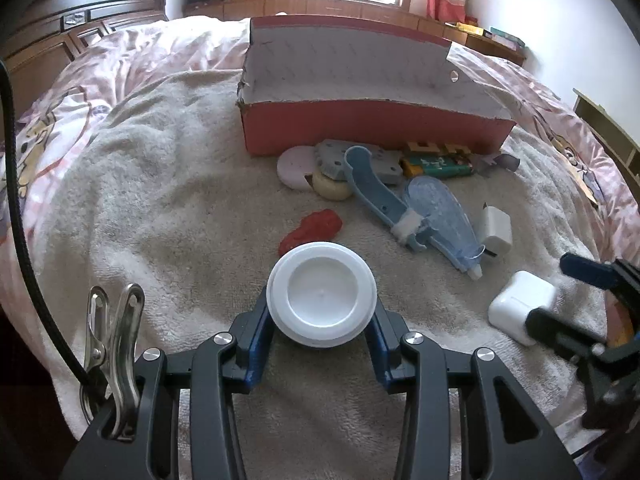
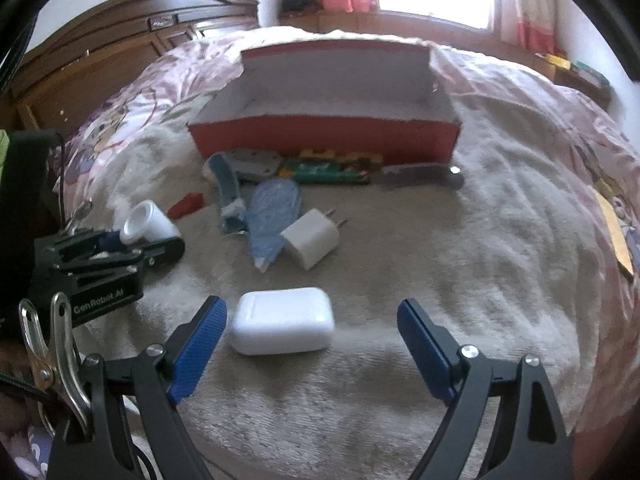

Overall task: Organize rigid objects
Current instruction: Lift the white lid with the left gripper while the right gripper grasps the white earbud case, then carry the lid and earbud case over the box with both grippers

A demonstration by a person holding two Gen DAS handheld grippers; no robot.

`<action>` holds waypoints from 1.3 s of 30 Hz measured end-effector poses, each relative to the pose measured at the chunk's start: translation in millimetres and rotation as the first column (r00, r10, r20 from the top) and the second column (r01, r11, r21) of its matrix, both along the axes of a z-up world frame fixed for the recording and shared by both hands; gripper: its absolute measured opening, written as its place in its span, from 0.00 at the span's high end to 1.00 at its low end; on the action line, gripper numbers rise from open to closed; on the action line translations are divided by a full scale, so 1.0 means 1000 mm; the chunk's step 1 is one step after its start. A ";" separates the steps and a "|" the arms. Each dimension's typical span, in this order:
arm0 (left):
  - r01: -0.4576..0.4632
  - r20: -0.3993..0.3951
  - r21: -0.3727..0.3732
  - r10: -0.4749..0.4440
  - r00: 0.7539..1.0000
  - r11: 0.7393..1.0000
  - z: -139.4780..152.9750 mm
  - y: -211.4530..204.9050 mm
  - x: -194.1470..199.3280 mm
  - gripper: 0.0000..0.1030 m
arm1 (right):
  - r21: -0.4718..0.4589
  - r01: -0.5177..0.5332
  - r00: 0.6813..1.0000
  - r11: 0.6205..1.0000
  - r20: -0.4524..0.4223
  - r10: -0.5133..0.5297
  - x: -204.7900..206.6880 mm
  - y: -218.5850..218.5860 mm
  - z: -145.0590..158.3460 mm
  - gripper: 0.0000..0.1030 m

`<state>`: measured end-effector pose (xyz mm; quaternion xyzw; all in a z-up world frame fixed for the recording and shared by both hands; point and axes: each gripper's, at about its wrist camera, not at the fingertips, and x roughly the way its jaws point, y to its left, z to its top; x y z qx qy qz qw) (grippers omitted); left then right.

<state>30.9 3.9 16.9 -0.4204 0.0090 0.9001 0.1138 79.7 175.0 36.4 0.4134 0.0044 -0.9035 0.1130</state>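
Observation:
My left gripper (image 1: 321, 316) is shut on a white round jar (image 1: 321, 293), held just above the beige towel; it also shows in the right wrist view (image 2: 146, 222). My right gripper (image 2: 312, 320) is open, its fingers on either side of a white earbud case (image 2: 282, 320), closer to the left finger. The case also shows in the left wrist view (image 1: 520, 306). An open red cardboard box (image 1: 372, 130) stands behind, empty inside.
In front of the box lie a pink disc (image 1: 296, 166), a yellow disc (image 1: 332, 189), a grey part (image 1: 360, 160), a blue plastic tool (image 1: 404, 204), a green pack (image 1: 436, 166), a red piece (image 1: 314, 228) and a white charger (image 2: 314, 238). A pink quilt (image 1: 120, 64) surrounds the towel.

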 end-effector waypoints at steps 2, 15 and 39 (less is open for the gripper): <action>-0.002 -0.001 0.001 0.002 1.000 1.000 0.000 0.000 0.000 0.59 | 0.001 -0.017 1.000 1.000 0.024 0.017 -0.004 -0.004 -0.004 0.12; 0.025 -0.067 0.011 -0.025 0.997 1.000 0.015 0.001 0.011 0.59 | 0.024 -0.032 0.998 0.999 0.047 0.031 -0.008 -0.008 -0.013 0.43; 0.067 -0.104 0.014 -0.065 0.992 0.998 0.062 0.022 -0.042 0.59 | 0.002 -0.030 0.997 1.000 -0.076 0.030 -0.051 0.004 0.041 0.43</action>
